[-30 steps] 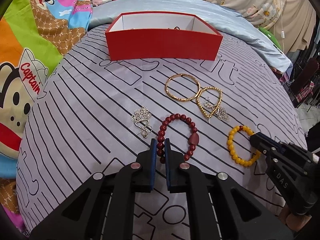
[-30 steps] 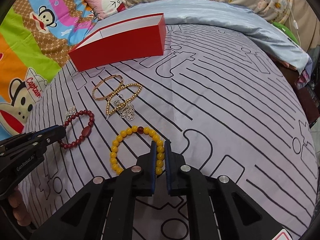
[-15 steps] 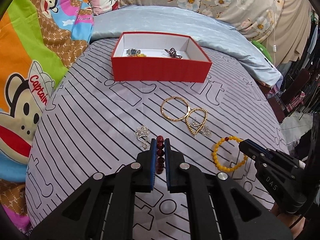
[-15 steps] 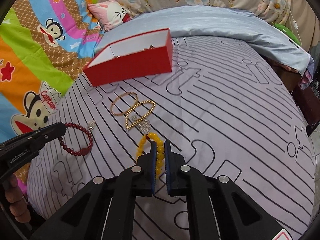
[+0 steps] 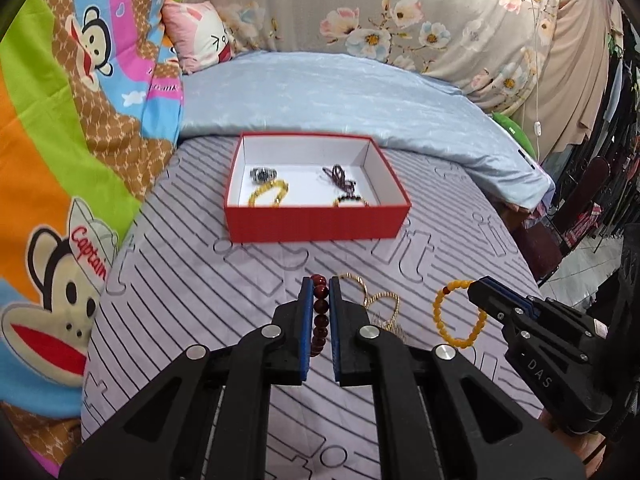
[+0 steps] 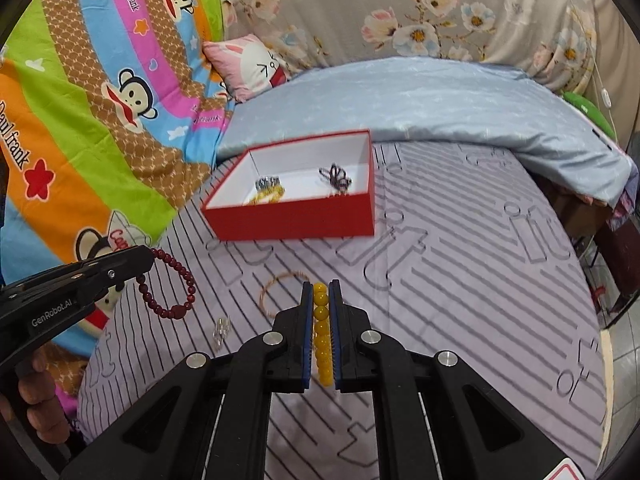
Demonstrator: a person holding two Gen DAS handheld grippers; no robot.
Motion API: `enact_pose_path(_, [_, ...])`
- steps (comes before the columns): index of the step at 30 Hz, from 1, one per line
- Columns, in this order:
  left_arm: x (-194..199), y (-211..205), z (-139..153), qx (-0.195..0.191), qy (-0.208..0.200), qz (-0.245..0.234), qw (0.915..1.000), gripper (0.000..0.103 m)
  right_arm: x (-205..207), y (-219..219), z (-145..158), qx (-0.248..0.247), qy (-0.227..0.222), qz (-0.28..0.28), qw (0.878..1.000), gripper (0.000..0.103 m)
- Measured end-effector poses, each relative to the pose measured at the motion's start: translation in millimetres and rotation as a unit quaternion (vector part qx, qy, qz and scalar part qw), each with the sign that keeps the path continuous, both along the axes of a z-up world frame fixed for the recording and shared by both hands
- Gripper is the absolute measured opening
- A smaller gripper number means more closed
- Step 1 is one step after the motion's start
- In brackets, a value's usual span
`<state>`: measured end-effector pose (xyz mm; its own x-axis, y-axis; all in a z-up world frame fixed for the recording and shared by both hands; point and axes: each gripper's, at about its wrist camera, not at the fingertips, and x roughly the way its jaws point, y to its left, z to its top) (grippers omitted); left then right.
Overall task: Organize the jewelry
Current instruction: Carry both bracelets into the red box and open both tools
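My left gripper (image 5: 320,286) is shut on a dark red bead bracelet (image 5: 319,320) and holds it above the bed. It hangs as a loop in the right wrist view (image 6: 176,288). My right gripper (image 6: 321,290) is shut on a yellow bead bracelet (image 6: 321,332), also lifted, which shows in the left wrist view (image 5: 456,316). The red box (image 5: 316,222) with a white inside stands further back and holds several jewelry pieces. A gold bangle (image 6: 280,292) and a gold bead heart (image 5: 384,304) lie on the sheet below the grippers.
A silver brooch (image 6: 222,330) lies on the striped grey sheet (image 6: 460,280). A blue quilt (image 5: 340,96) lies behind the box. A cartoon blanket (image 5: 60,140) is at the left. The bed edge drops off at the right.
Both grippers have lifted their bracelets off the sheet and risen, so the box's inside has come into view.
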<state>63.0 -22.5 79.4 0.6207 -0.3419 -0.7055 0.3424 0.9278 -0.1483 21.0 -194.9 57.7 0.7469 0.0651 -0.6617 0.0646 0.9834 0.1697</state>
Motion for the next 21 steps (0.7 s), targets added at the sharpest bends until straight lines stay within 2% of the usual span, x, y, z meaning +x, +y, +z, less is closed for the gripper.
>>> enact_pose_path(10, [55, -12, 24, 0.007, -0.038, 0.008, 0.9992, 0.007, 63, -4, 29, -0.008, -0.034, -0.001, 0.999, 0.007])
enact_pose_path(21, [122, -30, 18, 0.011, -0.031, 0.014, 0.9994, 0.007, 135, -2, 29, -0.002, -0.036, 0.002, 0.999, 0.007])
